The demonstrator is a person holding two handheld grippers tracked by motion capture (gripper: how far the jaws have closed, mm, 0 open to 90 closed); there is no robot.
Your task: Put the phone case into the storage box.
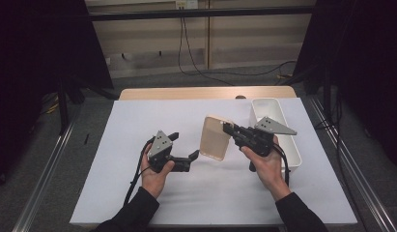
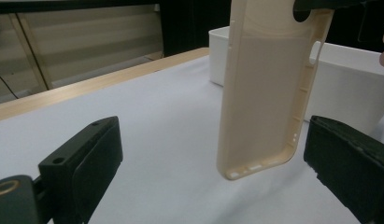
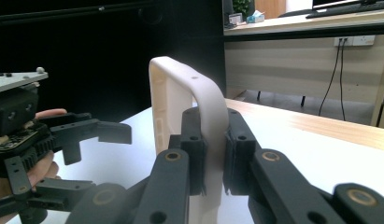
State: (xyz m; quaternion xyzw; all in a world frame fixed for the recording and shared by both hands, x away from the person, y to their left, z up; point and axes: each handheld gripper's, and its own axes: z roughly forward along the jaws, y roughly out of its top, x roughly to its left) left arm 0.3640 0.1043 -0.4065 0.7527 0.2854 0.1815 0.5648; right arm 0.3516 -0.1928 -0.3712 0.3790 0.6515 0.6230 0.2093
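A beige phone case (image 1: 214, 137) hangs above the white mat, held at its upper edge by my right gripper (image 1: 229, 128), which is shut on it. In the right gripper view the jaws pinch the case's rim (image 3: 213, 116). My left gripper (image 1: 183, 147) is open at the case's left. In the left gripper view the case (image 2: 266, 88) hangs upright between the wide-spread jaws, nearer the right one, touching neither.
A white rectangular bin (image 1: 275, 129) stands at the right of the mat, behind my right hand. The white mat (image 1: 138, 121) covers a wooden table (image 1: 186, 93). Cables run over the floor beyond the far edge.
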